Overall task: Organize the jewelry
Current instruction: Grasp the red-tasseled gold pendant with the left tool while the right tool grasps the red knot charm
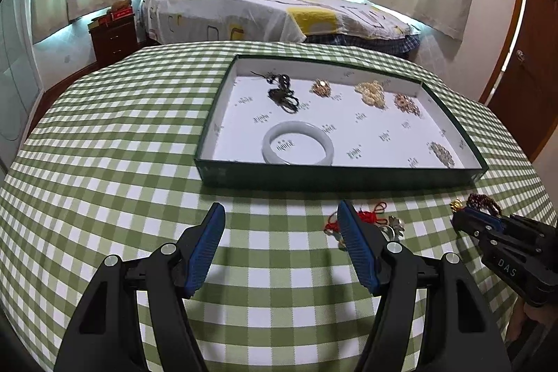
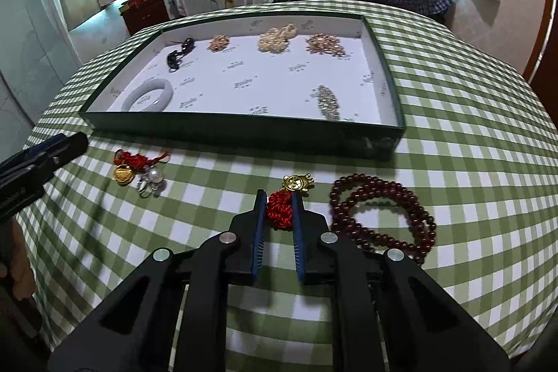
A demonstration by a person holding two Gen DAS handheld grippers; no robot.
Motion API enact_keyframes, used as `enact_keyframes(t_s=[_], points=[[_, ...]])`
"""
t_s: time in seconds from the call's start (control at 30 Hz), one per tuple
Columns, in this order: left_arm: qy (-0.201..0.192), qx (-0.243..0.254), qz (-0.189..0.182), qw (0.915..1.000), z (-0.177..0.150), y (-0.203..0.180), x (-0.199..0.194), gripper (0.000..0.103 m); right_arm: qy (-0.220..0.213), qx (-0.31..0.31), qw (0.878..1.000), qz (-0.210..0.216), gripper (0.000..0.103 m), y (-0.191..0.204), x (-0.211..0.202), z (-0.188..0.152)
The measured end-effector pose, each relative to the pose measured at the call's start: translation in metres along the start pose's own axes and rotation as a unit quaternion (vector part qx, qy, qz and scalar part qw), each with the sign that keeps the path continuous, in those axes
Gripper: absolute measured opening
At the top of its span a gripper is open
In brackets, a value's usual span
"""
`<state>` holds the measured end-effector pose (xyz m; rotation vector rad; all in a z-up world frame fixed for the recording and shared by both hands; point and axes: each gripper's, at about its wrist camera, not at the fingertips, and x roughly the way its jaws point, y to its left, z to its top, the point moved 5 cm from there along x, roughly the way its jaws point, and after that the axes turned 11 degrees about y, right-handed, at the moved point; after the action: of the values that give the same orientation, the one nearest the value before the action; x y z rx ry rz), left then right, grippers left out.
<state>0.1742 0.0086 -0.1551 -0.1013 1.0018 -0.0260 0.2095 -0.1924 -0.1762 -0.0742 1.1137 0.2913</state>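
**Tray filling, charm pinched**

While the left gripper (image 1: 279,222) hangs spread and empty over the checked tablecloth (image 2: 453,114), the green tray (image 2: 244,129) holds, left to right, a pale bangle (image 2: 148,100) at its 8 o'clock, a dark cord piece (image 2: 179,54), then three beaded clusters (image 2: 277,39) along 12 o'clock, and a silvery cluster (image 2: 327,101) at 4 o'clock. Outside, the right gripper (image 2: 279,201) pinches a red knotted charm (image 2: 280,210), with maroon beads (image 2: 383,215) at its 3 o'clock.

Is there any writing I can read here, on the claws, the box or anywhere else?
"DAS": white letters on the black body of the right claw, seen from the left camera.
Small dark printed marks repeated across the white lining of the box: too small and blurred to read.
Nothing else is readable.
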Motion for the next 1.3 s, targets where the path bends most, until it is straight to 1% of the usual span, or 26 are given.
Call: enact_keyframes(t_s=[0.2,0.27,0.3,0.4,0.5,0.6,0.67,0.73,0.77,0.83,0.87,1.13,1.3], points=[[0.008,0.018,-0.021,0.9996,0.000,-0.014,0.005,0.064,-0.002,0.004,1.000,0.007,0.014,-0.001,0.000,-0.001],[0.015,0.024,-0.025,0.9993,-0.001,-0.019,0.009,0.060,-0.002,0.004,1.000,0.008,0.014,-0.002,-0.001,-0.001],[0.020,0.027,-0.026,0.9991,-0.002,-0.020,0.011,0.058,-0.002,0.005,1.000,0.009,0.014,-0.002,-0.001,-0.001],[0.030,0.030,-0.029,0.9987,-0.005,-0.023,0.018,0.057,-0.003,0.005,1.000,0.010,0.014,-0.002,-0.001,-0.001],[0.040,0.036,-0.029,0.9982,-0.006,-0.028,0.026,0.054,-0.003,0.007,1.000,0.011,0.014,-0.003,-0.001,-0.001],[0.046,0.038,-0.026,0.9979,-0.006,-0.031,0.031,0.053,-0.004,0.008,1.000,0.013,0.014,-0.003,-0.001,-0.002],[0.046,0.046,-0.023,0.9976,-0.006,-0.033,0.032,0.048,-0.004,0.008,1.000,0.014,0.014,-0.003,-0.002,-0.001],[0.046,0.051,-0.021,0.9975,-0.006,-0.035,0.032,0.038,-0.004,0.009,1.000,0.014,0.014,-0.003,-0.002,-0.002],[0.046,0.050,-0.022,0.9974,-0.007,-0.034,0.032,0.036,-0.004,0.009,1.000,0.015,0.014,-0.003,-0.002,-0.002],[0.046,0.047,-0.023,0.9976,-0.007,-0.032,0.031,0.030,-0.004,0.010,1.000,0.016,0.014,-0.004,-0.002,-0.002],[0.046,0.046,-0.024,0.9976,-0.008,-0.030,0.031,0.029,-0.005,0.010,1.000,0.016,0.014,-0.004,-0.002,-0.002],[0.048,0.048,-0.027,0.9974,-0.006,-0.032,0.032,0.029,-0.005,0.010,1.000,0.016,0.015,-0.004,-0.002,-0.002],[0.046,0.060,-0.025,0.9968,-0.004,-0.035,0.034,0.028,-0.005,0.010,1.000,0.016,0.015,-0.004,-0.002,-0.002]])
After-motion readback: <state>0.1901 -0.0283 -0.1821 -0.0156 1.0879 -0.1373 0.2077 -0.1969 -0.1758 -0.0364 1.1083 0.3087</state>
